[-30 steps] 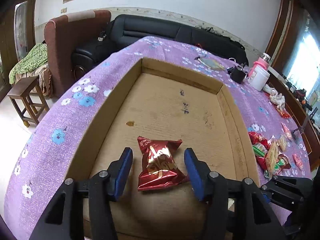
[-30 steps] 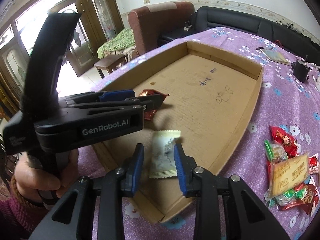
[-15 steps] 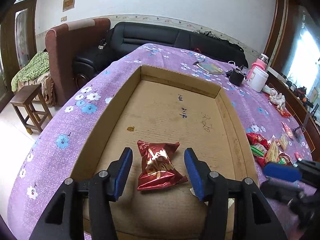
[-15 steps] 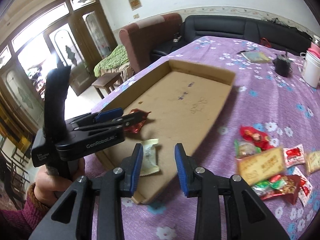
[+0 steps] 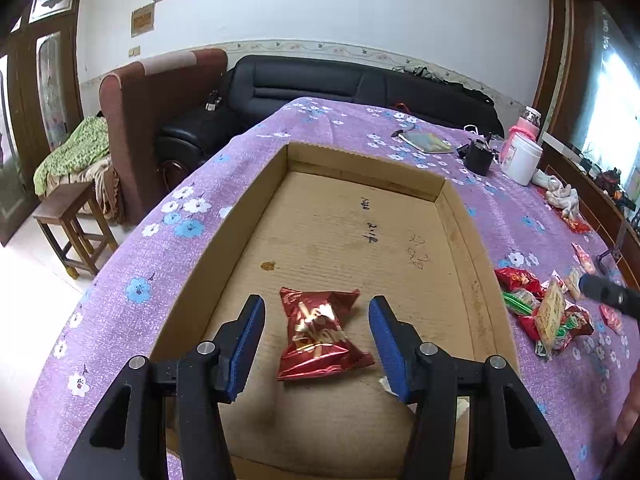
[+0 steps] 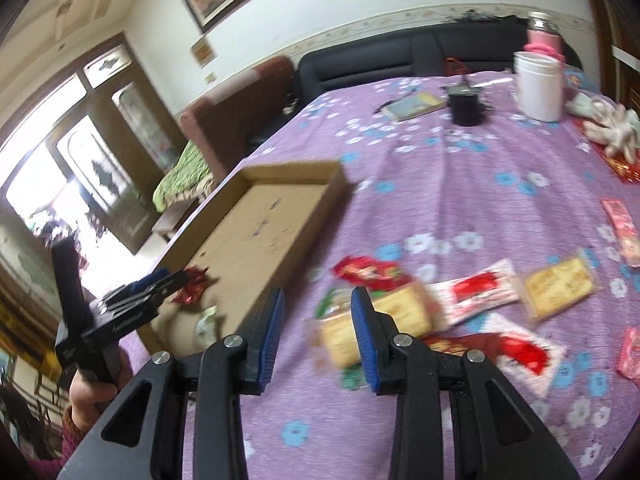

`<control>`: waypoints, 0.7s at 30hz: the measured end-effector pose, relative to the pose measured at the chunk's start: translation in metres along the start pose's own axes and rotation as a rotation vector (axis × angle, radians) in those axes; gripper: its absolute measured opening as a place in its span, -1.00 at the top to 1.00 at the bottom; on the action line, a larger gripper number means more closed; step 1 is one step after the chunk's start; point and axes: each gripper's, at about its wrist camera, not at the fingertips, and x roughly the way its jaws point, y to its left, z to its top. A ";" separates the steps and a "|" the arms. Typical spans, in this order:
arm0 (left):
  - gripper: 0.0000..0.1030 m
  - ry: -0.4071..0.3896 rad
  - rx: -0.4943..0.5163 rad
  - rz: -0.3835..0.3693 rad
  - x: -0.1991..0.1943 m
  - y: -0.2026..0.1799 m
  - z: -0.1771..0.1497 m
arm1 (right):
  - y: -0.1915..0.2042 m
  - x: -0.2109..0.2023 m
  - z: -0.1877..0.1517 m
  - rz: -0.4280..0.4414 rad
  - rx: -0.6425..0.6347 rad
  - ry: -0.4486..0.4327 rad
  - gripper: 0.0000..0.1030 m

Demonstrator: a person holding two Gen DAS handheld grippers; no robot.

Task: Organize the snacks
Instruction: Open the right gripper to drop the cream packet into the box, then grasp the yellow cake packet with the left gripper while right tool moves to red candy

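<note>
A shallow cardboard tray (image 5: 256, 216) lies on the purple flowered cloth. On its floor near the front rests a red foil snack packet (image 5: 320, 332). My left gripper (image 5: 316, 308) stands open around it, with a gap between each pad and the packet. A pale packet (image 6: 206, 320) lies in the tray's near corner, mostly hidden in the left wrist view. My right gripper (image 6: 318, 300) is open and empty, hovering over the cloth just right of the tray, above a loose pile of snacks that includes a yellow biscuit packet (image 6: 384, 316). The picture there is blurred.
Beyond the pile lie more packets (image 6: 560, 286). Farther back on the table stand a white jar (image 6: 538, 84), a black cup (image 6: 464, 108), a book (image 6: 414, 106) and a white cloth (image 6: 612, 128). A black sofa (image 5: 360, 84) and a wooden stool (image 5: 72, 228) flank the table.
My right gripper has left the pale packet in the tray and swung right to over the snack pile. The left gripper stays around the red packet, barely shifted.
</note>
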 end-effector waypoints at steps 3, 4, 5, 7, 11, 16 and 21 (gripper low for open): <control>-0.12 -0.002 0.000 -0.041 -0.009 -0.009 0.003 | -0.020 -0.009 0.004 -0.049 0.027 -0.036 0.35; -0.12 -0.006 0.006 -0.057 -0.012 -0.014 0.005 | -0.028 -0.011 0.005 -0.061 0.043 -0.043 0.33; -0.12 -0.012 0.019 -0.081 -0.017 -0.022 0.008 | -0.038 -0.013 0.006 -0.065 0.064 -0.046 0.32; -0.14 -0.015 0.050 -0.125 -0.025 -0.039 0.013 | -0.055 -0.013 0.006 -0.066 0.114 -0.044 0.30; -0.37 0.019 0.138 -0.244 -0.028 -0.086 0.019 | -0.083 -0.010 0.003 -0.072 0.193 -0.037 0.30; -0.39 0.132 0.269 -0.323 -0.001 -0.150 0.014 | -0.104 -0.017 0.003 -0.059 0.260 -0.054 0.30; -0.38 0.208 0.393 -0.288 0.032 -0.195 0.005 | -0.107 -0.021 0.003 -0.055 0.271 -0.066 0.30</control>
